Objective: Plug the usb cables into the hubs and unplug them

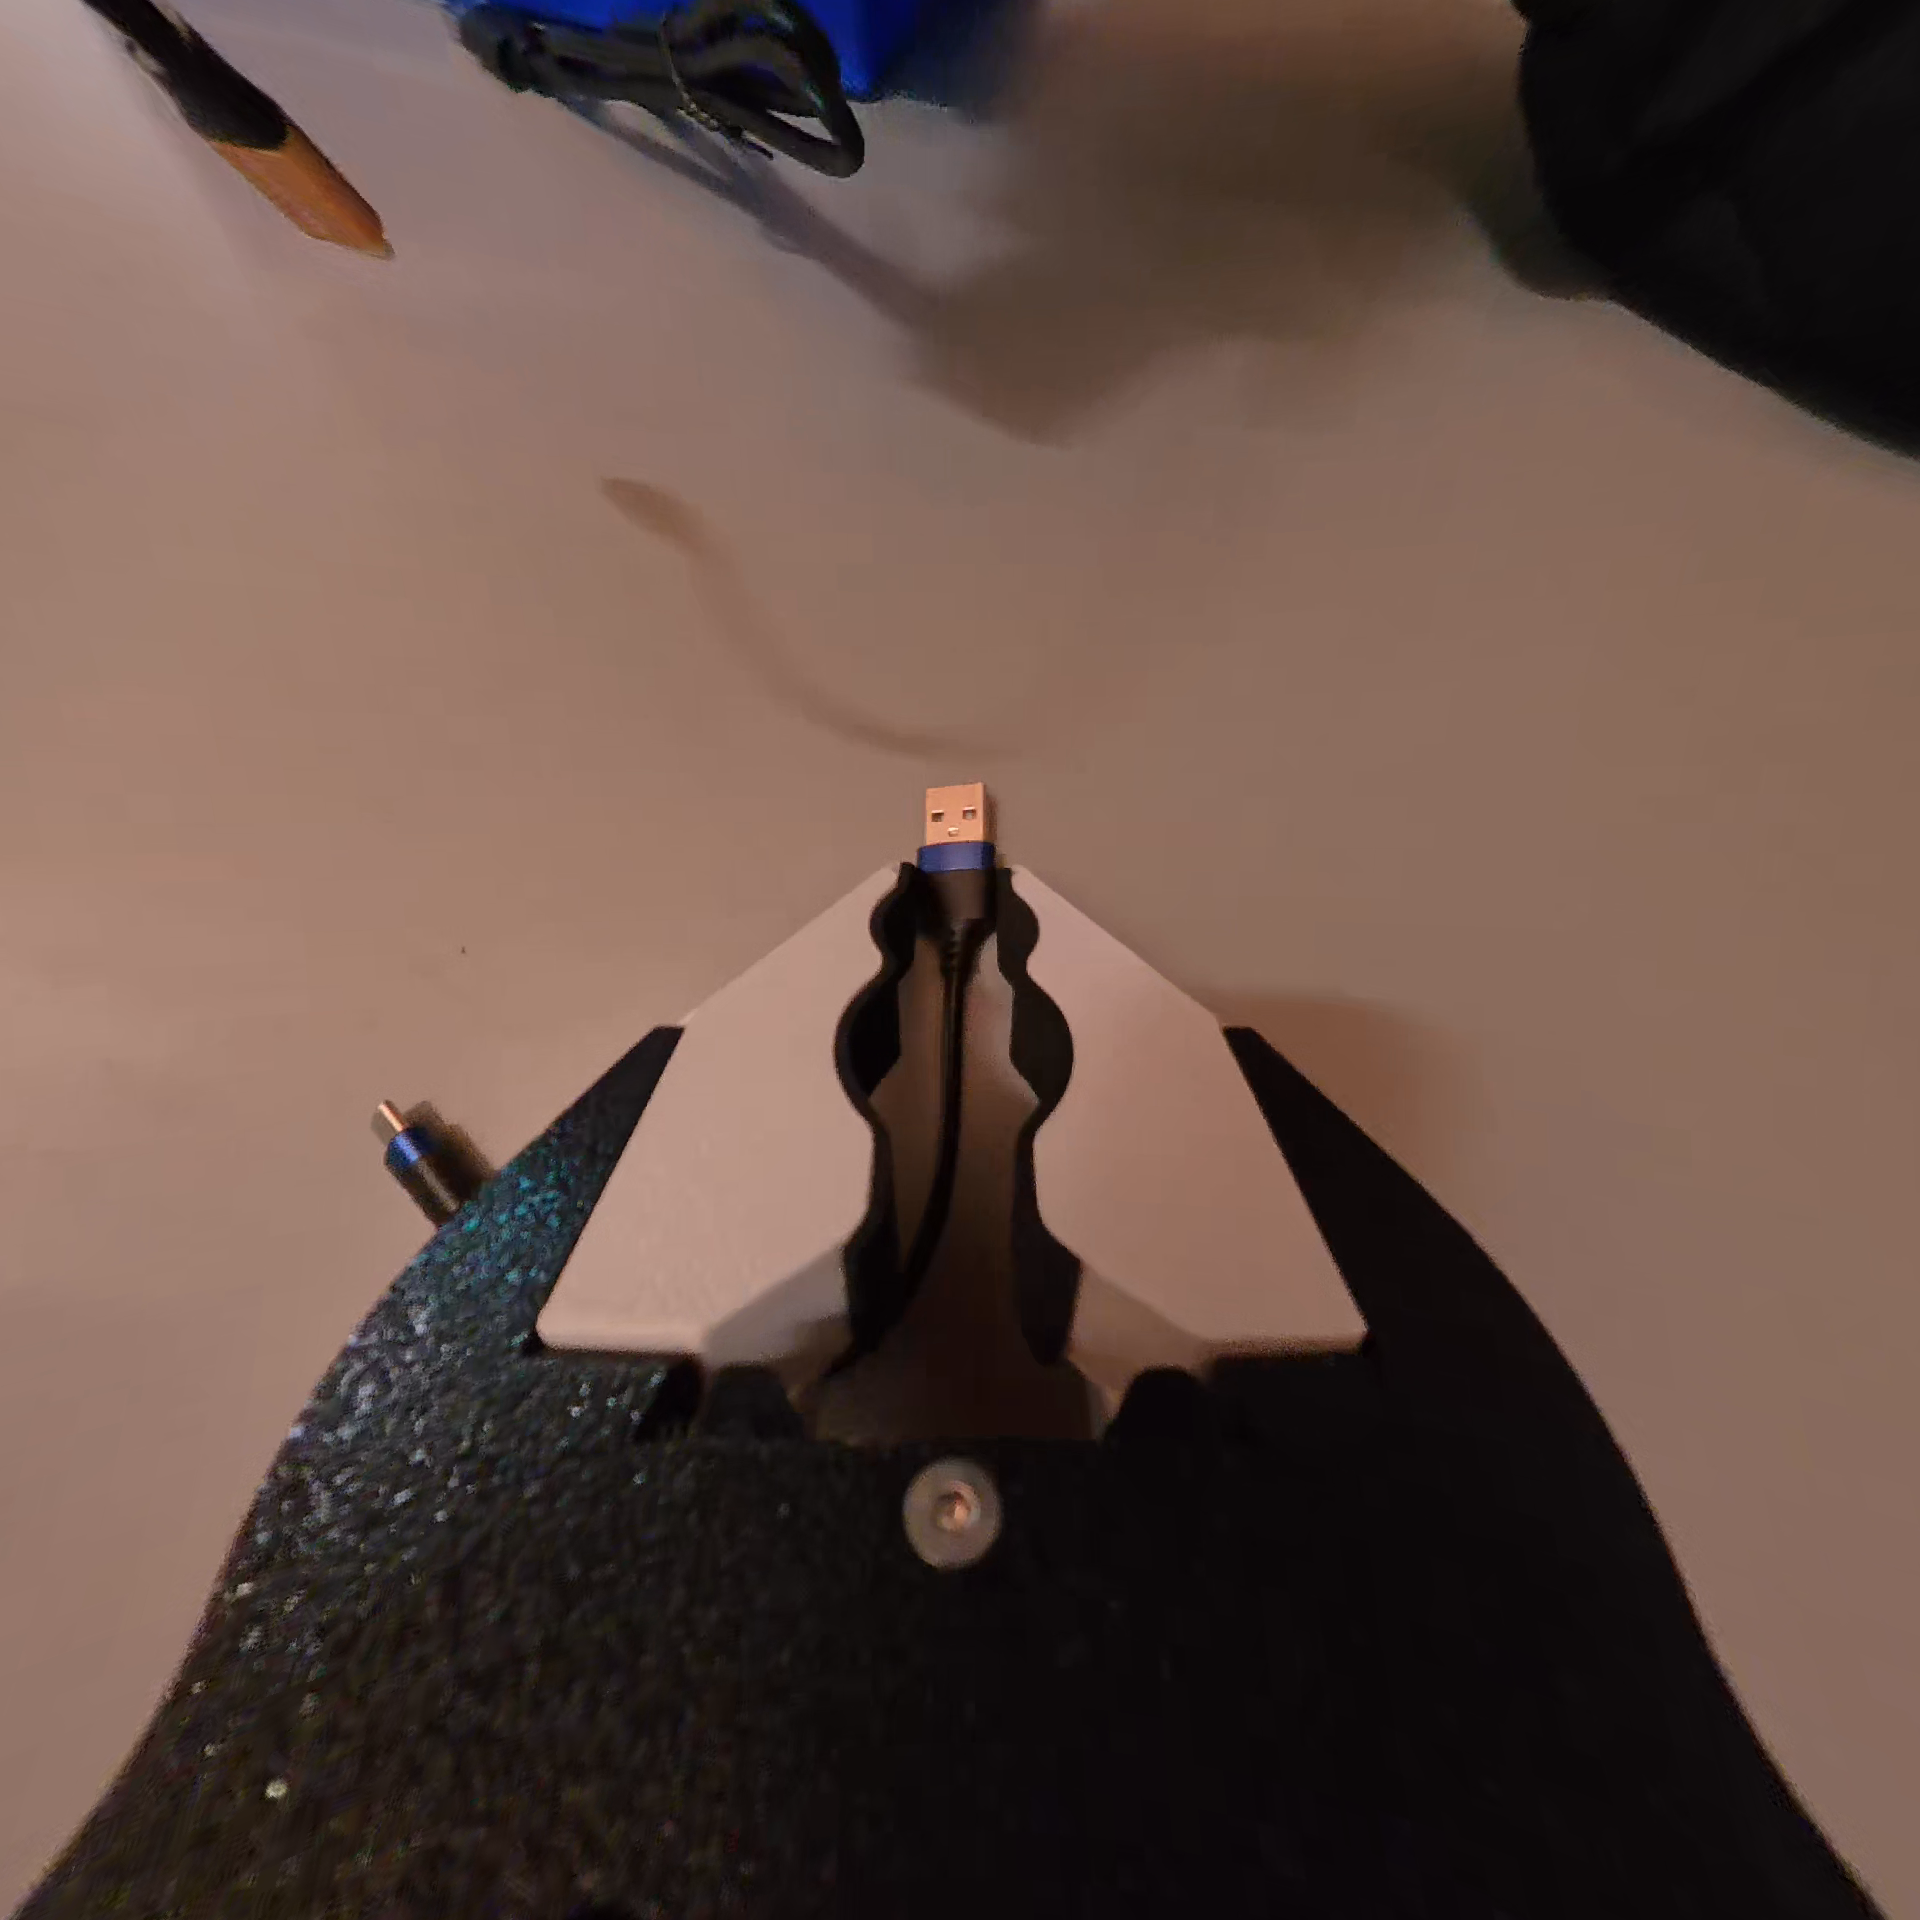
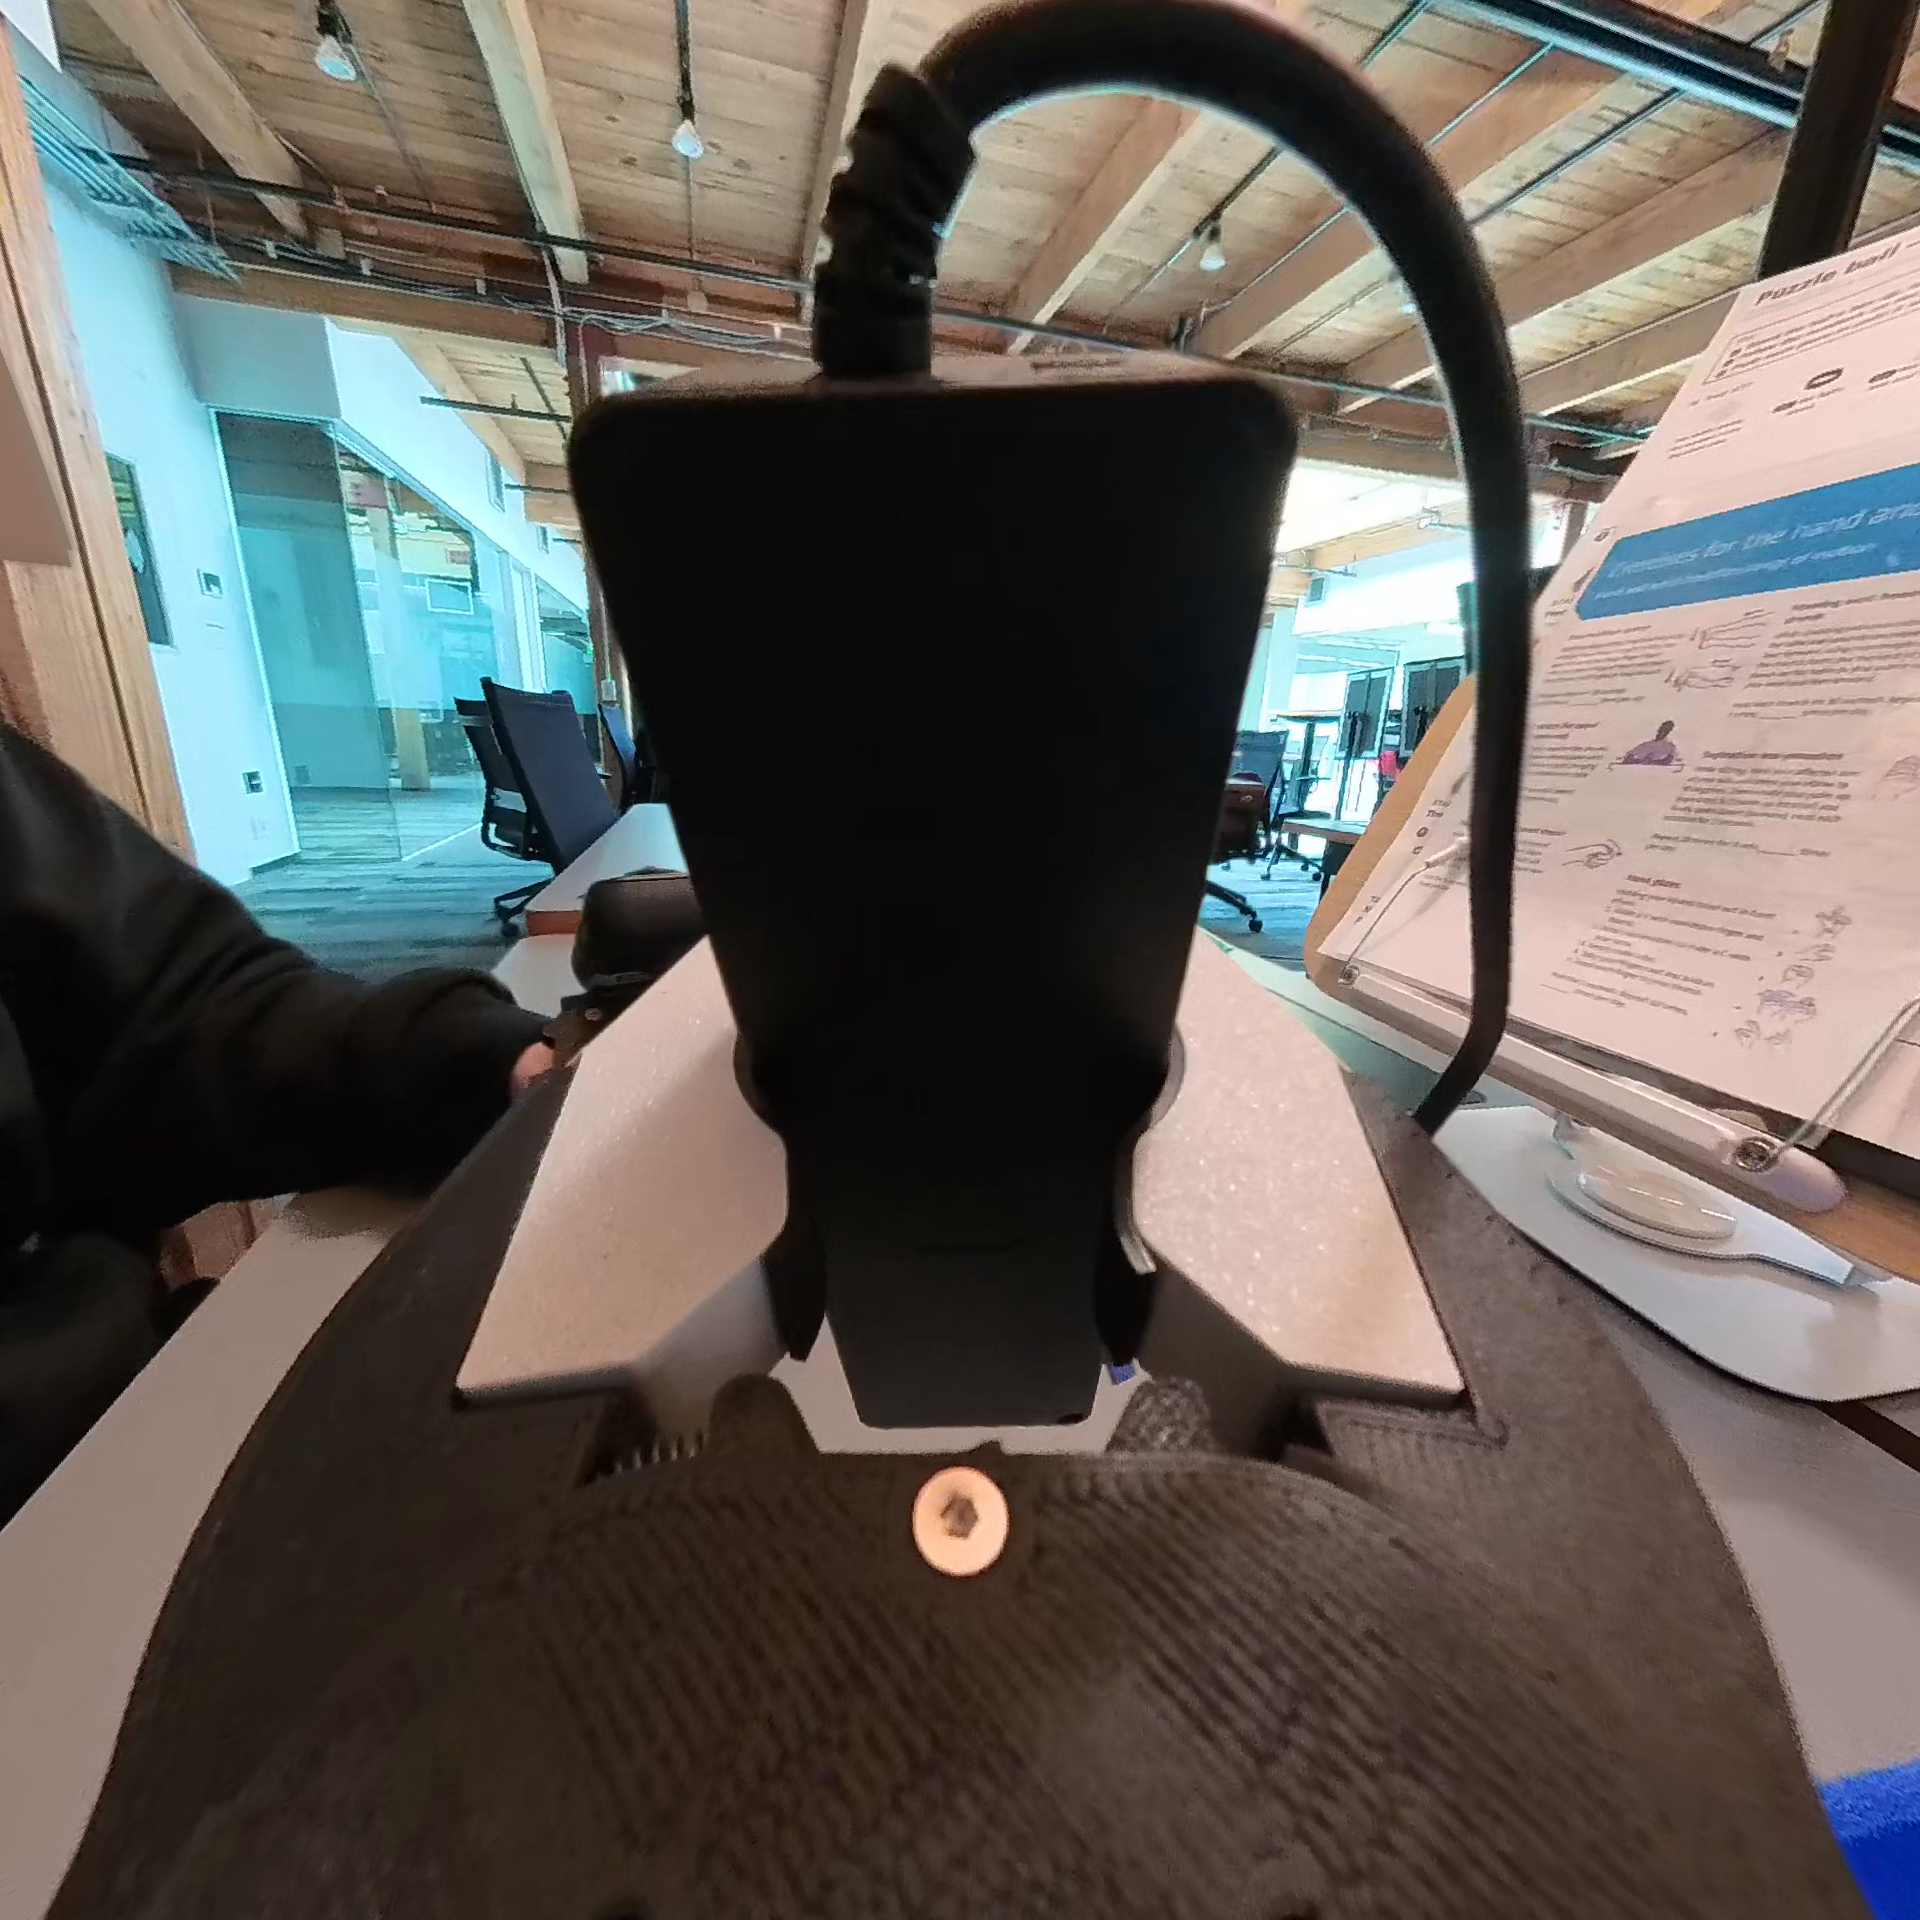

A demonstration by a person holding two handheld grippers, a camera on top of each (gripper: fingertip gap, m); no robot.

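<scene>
Left gripper (image 1: 956, 868) points down at a pale worktop (image 1: 1351, 727), jaws clamped on a black USB cable (image 1: 951, 1091) just behind its plug. USB-A plug (image 1: 957, 816) with blue collar sticks out past the tips, metal face toward the camera, hanging just above the bare surface. Cable runs back between the two fingers (image 1: 727, 1122) and drops out of sight at the gripper base. Second connector (image 1: 416, 1148), small, also blue-collared, pokes out beside the left finger's outer edge; whether it touches the worktop, cannot tell. Far edge of left view: bundled black cord (image 1: 727, 83) lying against a blue object (image 1: 862, 52), a wooden stick with a dark upper part (image 1: 270, 156) at top left, dark blurred mass (image 1: 1745, 208) at top right. Faint curved mark on the worktop ahead of the plug. Right gripper (image 2: 961, 1049) is aimed up and outward, jaws clamped on a black hub (image 2: 935, 727), holding it by its narrow lower end with the wide end up. Hub's own thick cable (image 2: 1434, 416) leaves the top, arcs over to the right and falls to the worktop. Right of it, a document stand (image 2: 1662, 1081) carrying printed sheets. Left, a person's dark sleeve (image 2: 208, 1018). Office chairs (image 2: 540, 790) and timber ceiling (image 2: 1143, 156) behind.
</scene>
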